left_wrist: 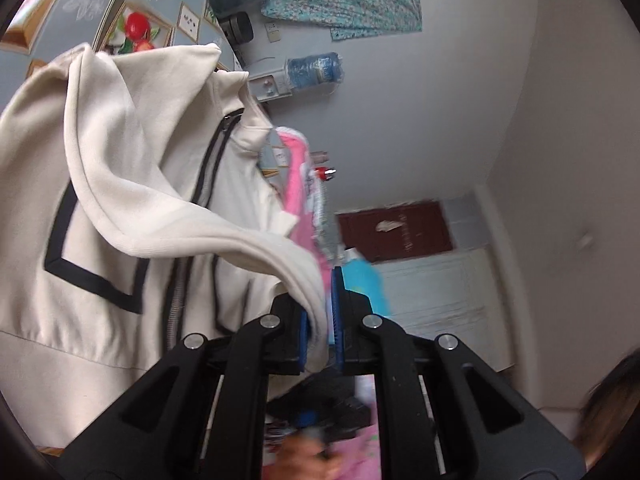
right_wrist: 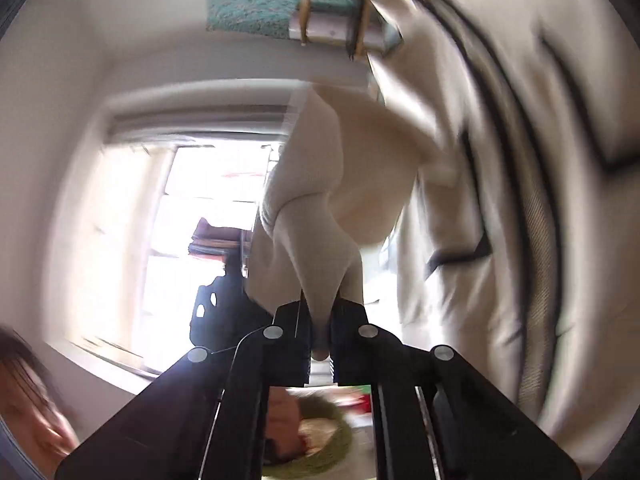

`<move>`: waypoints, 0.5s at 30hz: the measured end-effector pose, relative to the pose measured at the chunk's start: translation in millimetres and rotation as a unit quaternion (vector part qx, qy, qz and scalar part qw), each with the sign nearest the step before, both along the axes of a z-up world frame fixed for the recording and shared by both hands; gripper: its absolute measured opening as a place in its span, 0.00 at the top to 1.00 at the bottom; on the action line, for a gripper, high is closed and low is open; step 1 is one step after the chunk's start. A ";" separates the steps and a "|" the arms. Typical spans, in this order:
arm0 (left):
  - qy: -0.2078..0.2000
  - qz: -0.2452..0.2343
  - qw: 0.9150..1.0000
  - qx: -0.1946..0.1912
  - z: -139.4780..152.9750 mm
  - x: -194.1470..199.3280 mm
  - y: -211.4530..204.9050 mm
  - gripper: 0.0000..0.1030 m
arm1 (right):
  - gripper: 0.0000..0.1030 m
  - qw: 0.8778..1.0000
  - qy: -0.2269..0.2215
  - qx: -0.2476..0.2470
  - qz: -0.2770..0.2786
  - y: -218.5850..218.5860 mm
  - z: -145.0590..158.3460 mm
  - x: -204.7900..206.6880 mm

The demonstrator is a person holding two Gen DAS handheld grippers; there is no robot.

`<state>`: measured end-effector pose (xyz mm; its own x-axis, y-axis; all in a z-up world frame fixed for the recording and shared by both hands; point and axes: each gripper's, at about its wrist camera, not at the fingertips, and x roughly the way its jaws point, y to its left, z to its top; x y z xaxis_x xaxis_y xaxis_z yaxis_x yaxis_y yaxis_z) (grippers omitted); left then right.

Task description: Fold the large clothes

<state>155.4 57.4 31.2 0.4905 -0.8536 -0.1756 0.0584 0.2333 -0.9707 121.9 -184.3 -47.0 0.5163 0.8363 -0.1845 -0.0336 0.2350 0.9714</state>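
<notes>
A cream zip-up jacket (left_wrist: 120, 184) with black trim and a dark zipper hangs in the air, filling the left of the left wrist view. My left gripper (left_wrist: 320, 312) is shut on a ribbed cuff or hem of it, pinched between the blue pads (left_wrist: 338, 312). In the right wrist view the same jacket (right_wrist: 500, 200) hangs blurred on the right. My right gripper (right_wrist: 320, 332) is shut on another ribbed edge of the jacket (right_wrist: 308, 232), which rises from the jaws.
Both cameras are tilted. The left view shows a grey wall, a dark red door (left_wrist: 396, 230), a water dispenser bottle (left_wrist: 314, 70) and pink clothing (left_wrist: 300, 196). The right view shows a bright window (right_wrist: 200, 232), a wooden stool (right_wrist: 332, 20) and the person's head (right_wrist: 24, 400).
</notes>
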 end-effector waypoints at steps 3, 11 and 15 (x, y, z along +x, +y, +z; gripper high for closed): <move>-0.005 -0.042 0.997 0.059 0.5 -10.5 -27.4 0.85 | 0.94 0.991 -0.060 -0.116 -0.008 -25.1 47.1 5.2; -0.034 -0.067 0.957 0.281 -15.8 -41.0 -58.6 0.69 | 0.94 0.956 0.002 -0.291 -0.039 -117.7 45.6 10.2; -0.002 -0.014 0.867 0.498 -33.5 -24.4 -49.6 0.69 | 0.91 0.964 0.113 -0.236 -0.051 -158.3 -28.0 -0.4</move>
